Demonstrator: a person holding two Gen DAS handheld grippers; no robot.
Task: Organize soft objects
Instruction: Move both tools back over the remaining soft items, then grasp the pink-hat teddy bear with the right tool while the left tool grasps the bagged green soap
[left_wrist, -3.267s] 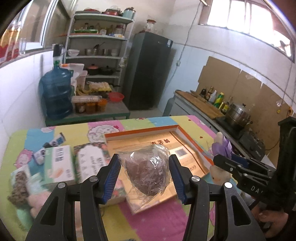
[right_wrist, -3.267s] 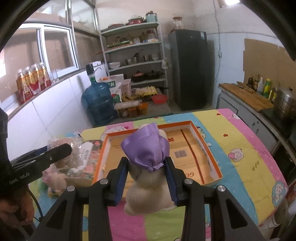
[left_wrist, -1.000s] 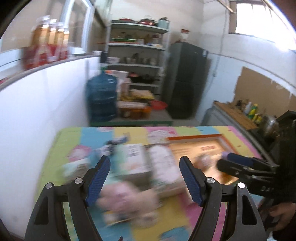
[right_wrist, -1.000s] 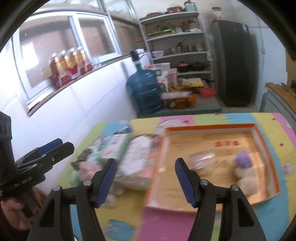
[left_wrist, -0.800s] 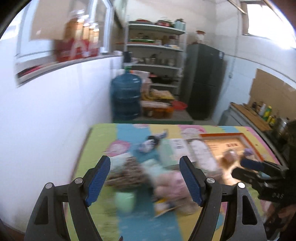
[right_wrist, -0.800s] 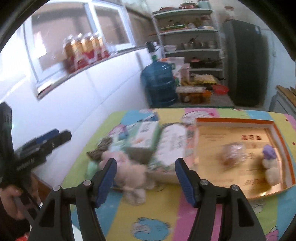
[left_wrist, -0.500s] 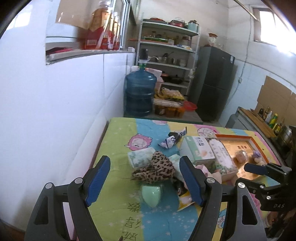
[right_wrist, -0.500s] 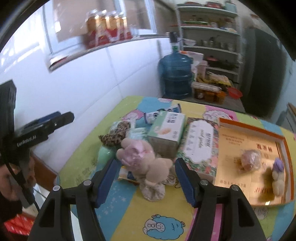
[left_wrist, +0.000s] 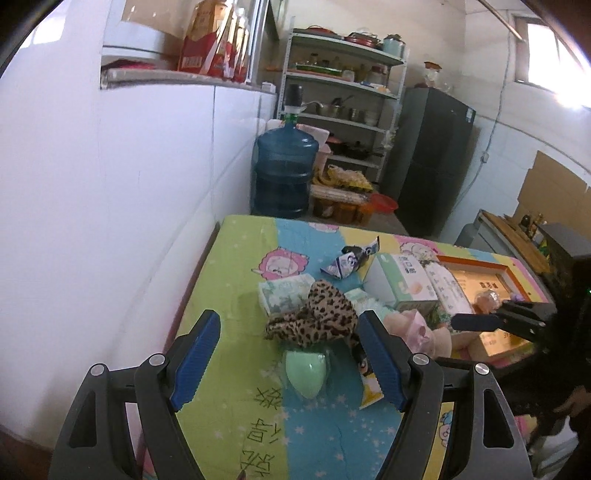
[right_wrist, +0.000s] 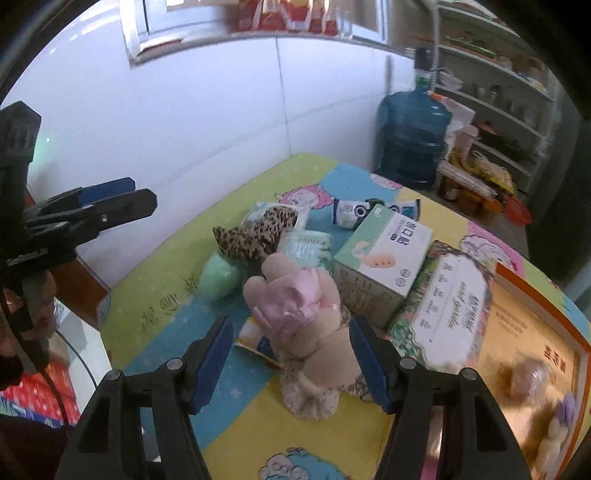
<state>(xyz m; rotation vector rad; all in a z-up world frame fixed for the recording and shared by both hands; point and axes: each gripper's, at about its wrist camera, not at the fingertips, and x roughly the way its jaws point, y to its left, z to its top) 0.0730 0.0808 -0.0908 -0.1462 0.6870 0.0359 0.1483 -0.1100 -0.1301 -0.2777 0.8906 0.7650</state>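
Both grippers stand wide, holding nothing. The right gripper (right_wrist: 291, 354) frames a plush doll (right_wrist: 306, 332) in a pink bonnet; the left gripper (left_wrist: 288, 358) frames a smooth green egg shape (left_wrist: 306, 369), with leopard-print cloth (left_wrist: 314, 321) at twelve o'clock. The tissue box (right_wrist: 384, 254) lettering is unreadable. Farther, the orange-rimmed tray (right_wrist: 539, 295) is blurred.
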